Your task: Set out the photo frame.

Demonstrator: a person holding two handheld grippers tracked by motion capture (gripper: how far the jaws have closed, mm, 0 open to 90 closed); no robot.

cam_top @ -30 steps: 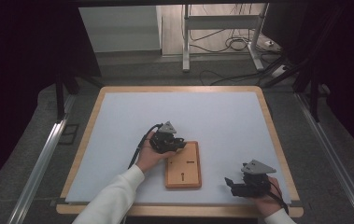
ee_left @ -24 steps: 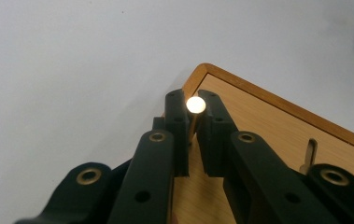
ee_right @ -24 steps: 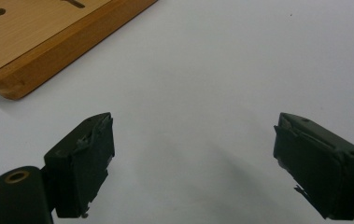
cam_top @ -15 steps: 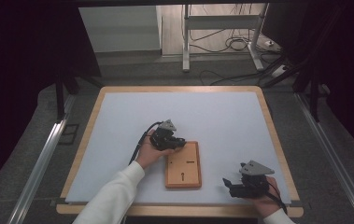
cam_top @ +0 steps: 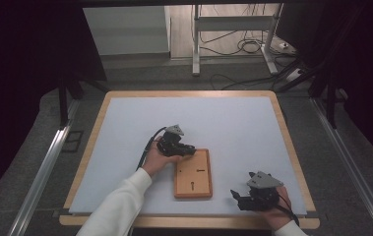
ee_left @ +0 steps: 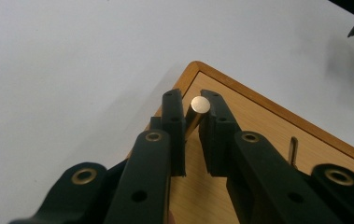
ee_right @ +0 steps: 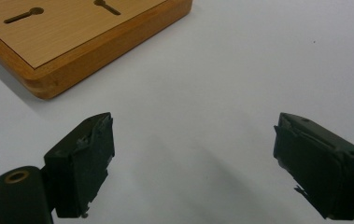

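Observation:
A flat wooden board (cam_top: 193,173) with two keyhole slots lies on the white table near its front edge. My left gripper (cam_top: 189,149) rests at the board's far left corner, shut on a small metal pin (ee_left: 200,105). In the left gripper view the pin stands pinched between the black pads (ee_left: 173,122) over the board's corner (ee_left: 258,126), with a slot (ee_left: 293,149) just beyond. To the right of the board, my right gripper (cam_top: 236,199) lies low near the table's front edge. It is open (ee_right: 193,154) with bare table between its jaws, and the board (ee_right: 72,37) sits ahead to its left.
The white table surface (cam_top: 223,123) has a wooden rim (cam_top: 189,93). Past the far edge are a metal stand (cam_top: 233,29) and floor cables (cam_top: 245,46). Dark curtains flank both sides, and a rail (cam_top: 46,167) runs along the left.

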